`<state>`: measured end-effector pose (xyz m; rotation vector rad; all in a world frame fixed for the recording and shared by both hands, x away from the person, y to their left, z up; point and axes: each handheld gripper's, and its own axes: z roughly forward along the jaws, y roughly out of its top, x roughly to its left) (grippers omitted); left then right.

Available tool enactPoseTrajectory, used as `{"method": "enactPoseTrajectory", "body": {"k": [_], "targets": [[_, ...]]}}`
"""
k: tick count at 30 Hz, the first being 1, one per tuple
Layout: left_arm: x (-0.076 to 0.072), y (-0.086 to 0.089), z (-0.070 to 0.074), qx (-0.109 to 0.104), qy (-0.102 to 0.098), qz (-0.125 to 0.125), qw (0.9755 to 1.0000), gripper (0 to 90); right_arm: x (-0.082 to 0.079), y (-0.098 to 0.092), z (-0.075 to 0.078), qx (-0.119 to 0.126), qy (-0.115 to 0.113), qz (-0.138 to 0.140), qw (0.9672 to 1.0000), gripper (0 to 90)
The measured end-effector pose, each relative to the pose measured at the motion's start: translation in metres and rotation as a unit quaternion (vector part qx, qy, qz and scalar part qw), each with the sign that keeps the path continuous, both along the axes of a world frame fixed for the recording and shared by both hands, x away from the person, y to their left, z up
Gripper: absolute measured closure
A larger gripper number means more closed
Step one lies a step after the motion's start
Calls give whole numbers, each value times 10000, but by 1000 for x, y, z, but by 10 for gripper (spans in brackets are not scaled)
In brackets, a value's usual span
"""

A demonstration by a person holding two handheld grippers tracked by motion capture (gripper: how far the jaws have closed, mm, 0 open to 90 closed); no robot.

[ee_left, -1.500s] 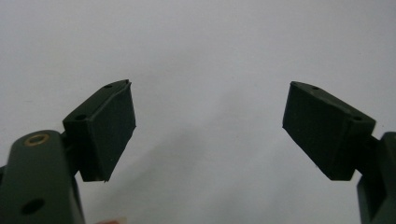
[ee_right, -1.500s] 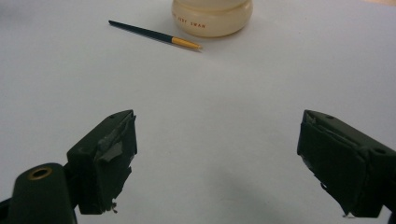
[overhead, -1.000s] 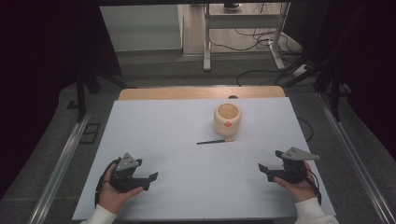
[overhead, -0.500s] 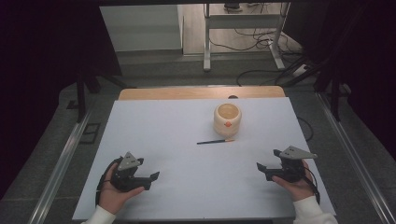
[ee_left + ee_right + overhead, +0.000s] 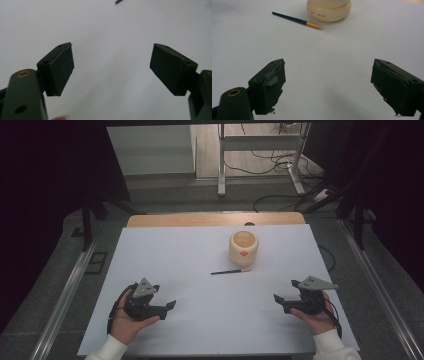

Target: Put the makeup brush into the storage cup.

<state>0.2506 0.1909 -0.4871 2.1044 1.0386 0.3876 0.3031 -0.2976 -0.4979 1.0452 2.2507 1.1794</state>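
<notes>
A thin pen (image 5: 231, 271) lies flat on the white tabletop (image 5: 200, 270), a little past the middle of the sheet, at about 12 o'clock from the gap between the two hands. Most of its length is dark, nearly black, and slim as a stick; one end carries a short orange-yellow section that tapers to a point. In the high view that coloured end points toward 3 o'clock, the dark end toward 9 o'clock, and the pen sits almost level across the sheet. In the right gripper view the pen (image 5: 297, 20) runs from upper left down to the yellow tip at the right.

Just behind the yellow end, at 12 o'clock from it, stands a squat cream jar (image 5: 243, 248) with an open top and a small orange mark on its front; small lettering shows on its side in the right gripper view. Pen and jar are near each other but apart.

The left gripper (image 5: 170, 305) rests low at 7 o'clock, the right gripper (image 5: 277, 298) at 5 o'clock, both well apart from the pen. Each one's fingers are spread wide with nothing between them.
</notes>
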Motion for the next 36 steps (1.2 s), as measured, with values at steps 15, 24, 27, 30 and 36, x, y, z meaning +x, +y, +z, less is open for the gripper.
{"method": "enactPoseTrajectory", "body": {"k": [15,24,27,30,36], "targets": [[26,-21,14,221,16,-301,9993,197,0,1,-1,-50,7,4,10000,131],[40,-30,20,218,70,-432,9988,196,0,1,-1,-64,31,28,10000,131],[46,-32,21,212,52,-481,9986,194,0,1,-1,-71,31,30,10000,131],[50,-34,22,186,40,-506,9985,192,1,1,-2,-72,34,30,10000,132],[63,-41,24,251,5,-665,9975,191,1,1,-2,-80,43,34,10000,132]]}}
